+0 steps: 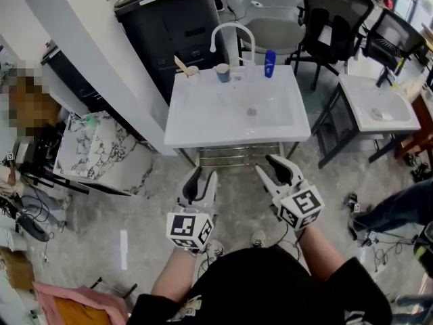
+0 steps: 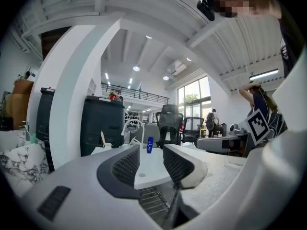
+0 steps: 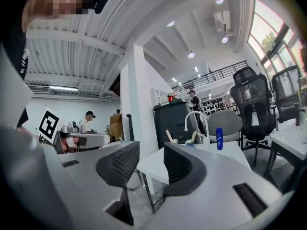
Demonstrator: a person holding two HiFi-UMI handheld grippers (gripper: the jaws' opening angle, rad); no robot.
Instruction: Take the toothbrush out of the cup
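A white sink basin (image 1: 203, 114) stands ahead of me. On its back rim a pale cup (image 1: 193, 71) holds a light-coloured toothbrush (image 1: 181, 62) that leans left. Next to it are a blue cup (image 1: 222, 72) and a blue bottle (image 1: 269, 63), near the white faucet (image 1: 230, 36). My left gripper (image 1: 204, 175) and right gripper (image 1: 268, 164) hang side by side just short of the basin's front edge, both open with nothing between the jaws. The pale cup (image 3: 174, 141) and the blue cup (image 3: 191, 142) show far beyond the right gripper (image 3: 151, 159). The left gripper (image 2: 151, 159) points at the basin.
A black cabinet (image 1: 169, 26) stands behind the sink, with a white column (image 1: 95, 53) to its left. Office chairs (image 1: 335, 12) and a second basin (image 1: 375, 103) are at the right. A marbled box (image 1: 95, 154) sits at the left. Someone's leg (image 1: 399, 205) is at the right edge.
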